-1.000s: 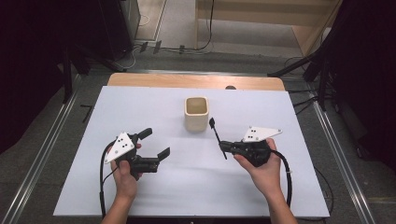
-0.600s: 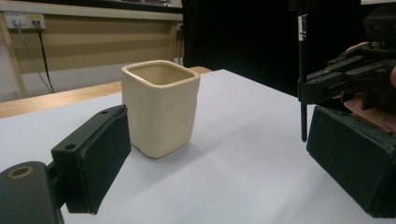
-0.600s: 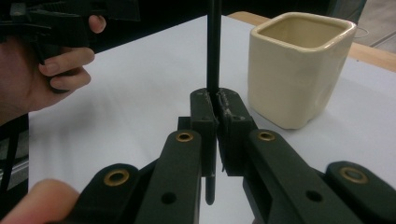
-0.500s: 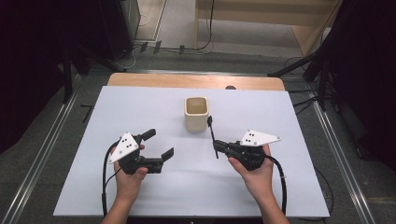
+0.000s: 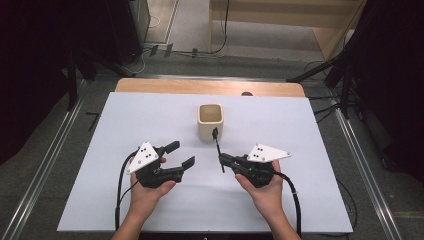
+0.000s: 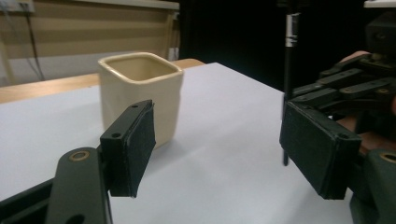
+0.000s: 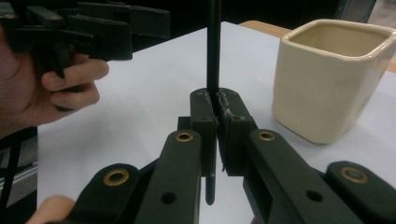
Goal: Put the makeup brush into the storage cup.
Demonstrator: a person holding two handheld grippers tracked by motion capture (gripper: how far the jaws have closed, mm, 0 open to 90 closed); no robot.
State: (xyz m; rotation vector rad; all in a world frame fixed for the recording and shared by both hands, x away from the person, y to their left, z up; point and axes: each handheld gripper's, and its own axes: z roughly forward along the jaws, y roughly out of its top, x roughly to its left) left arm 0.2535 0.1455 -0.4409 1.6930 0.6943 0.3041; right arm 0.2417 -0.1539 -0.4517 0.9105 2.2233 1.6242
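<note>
Your right gripper (image 5: 222,159) is clamped on the pen (image 5: 218,148); dropping it into the cup (image 5: 210,121) remains. Your left gripper (image 5: 181,155), empty, has just been closing.

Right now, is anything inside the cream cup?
The cream cup looks empty: the high view shows bare inner walls, though its floor is shaded and partly hidden by the rim. The black pen is outside it, clamped upright in the right gripper.

A lab: white table (image 5: 125,200), floor rails (image 5: 42,165), trailing cables (image 5: 222,30)
</note>
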